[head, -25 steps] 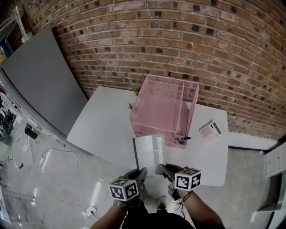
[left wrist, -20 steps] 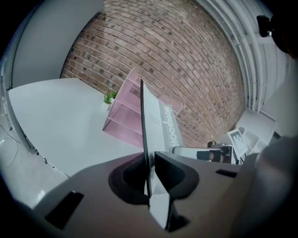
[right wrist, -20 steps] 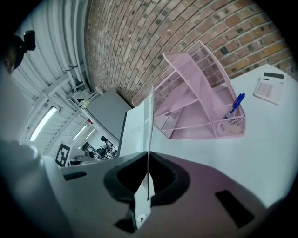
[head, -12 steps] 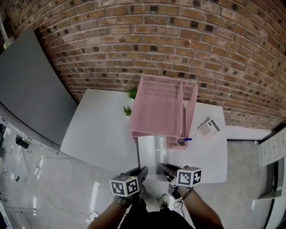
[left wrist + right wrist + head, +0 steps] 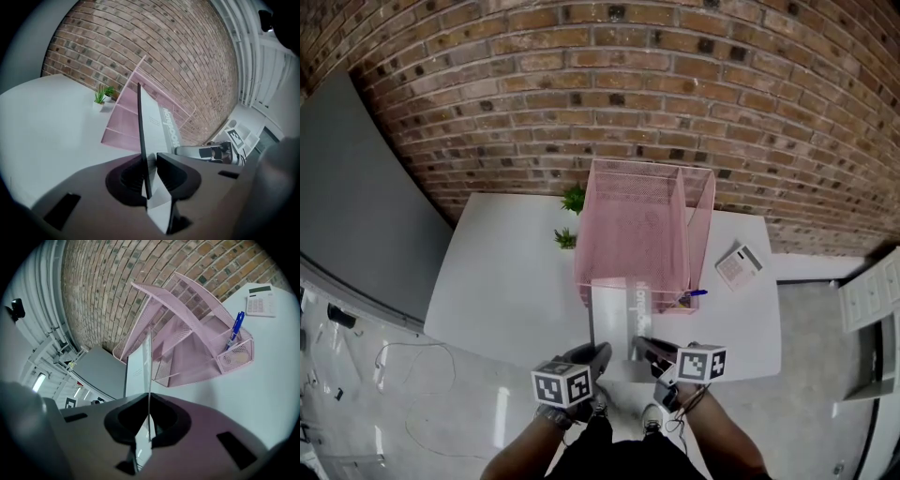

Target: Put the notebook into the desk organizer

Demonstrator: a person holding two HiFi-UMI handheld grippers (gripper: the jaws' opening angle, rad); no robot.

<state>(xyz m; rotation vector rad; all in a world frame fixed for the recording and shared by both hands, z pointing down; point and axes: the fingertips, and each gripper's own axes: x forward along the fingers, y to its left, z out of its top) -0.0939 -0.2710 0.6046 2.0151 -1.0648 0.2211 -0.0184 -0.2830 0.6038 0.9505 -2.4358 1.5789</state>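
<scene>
A grey-white notebook [image 5: 617,314] is held on edge over the white table [image 5: 502,272], its far end at the front of the pink mesh desk organizer [image 5: 642,225]. My left gripper [image 5: 598,354] holds its near left corner and my right gripper [image 5: 642,347] its near right corner. In the left gripper view the notebook [image 5: 154,122] stands between the jaws of the left gripper [image 5: 149,164], which have just been opening slightly but still touch it. In the right gripper view the right gripper [image 5: 149,416] is shut on the notebook's thin edge [image 5: 139,369], facing the organizer [image 5: 187,343].
A blue pen [image 5: 689,293] stands in the organizer's small front cup. A white calculator [image 5: 740,265] lies on the table to the right. Two small green plants [image 5: 573,198] sit left of the organizer. A brick wall runs behind the table.
Both grippers have carried the notebook forward and a little down, so its far end has come up to the organizer's front.
</scene>
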